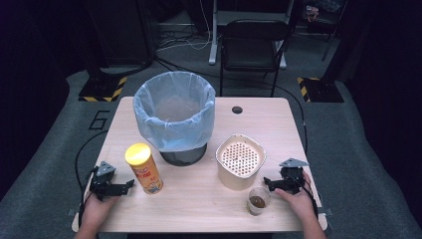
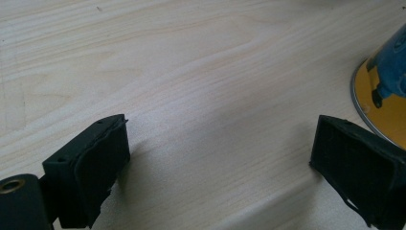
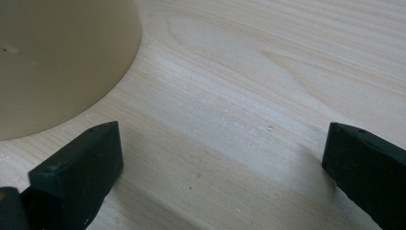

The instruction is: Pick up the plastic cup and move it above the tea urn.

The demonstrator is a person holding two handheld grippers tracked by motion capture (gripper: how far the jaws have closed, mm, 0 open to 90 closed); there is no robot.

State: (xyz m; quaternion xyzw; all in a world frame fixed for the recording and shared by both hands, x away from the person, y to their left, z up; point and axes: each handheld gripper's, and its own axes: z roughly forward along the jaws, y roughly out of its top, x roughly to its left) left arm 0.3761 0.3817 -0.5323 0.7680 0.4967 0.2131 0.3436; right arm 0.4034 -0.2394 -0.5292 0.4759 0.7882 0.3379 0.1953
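My left gripper (image 1: 124,187) rests low over the table's front left, held in a hand, pointing toward a tall yellow snack can (image 1: 143,168) that stands upright just to its right. In the left gripper view its jaws (image 2: 220,143) stand wide open over bare wood, with the can's base (image 2: 383,100) beside the right jaw. My right gripper (image 1: 269,183) sits at the front right, open, pointing left. A cream tub (image 1: 240,162) with a perforated insert stands just beyond it; its wall (image 3: 57,62) shows in the right gripper view above the open jaws (image 3: 222,148). Neither holds anything.
A black bin lined with a pale blue bag (image 1: 174,115) stands at the back middle of the wooden table (image 1: 199,204). A small paper cup (image 1: 258,200) with brown contents stands by the right hand. A folding chair (image 1: 251,47) stands on the floor behind the table.
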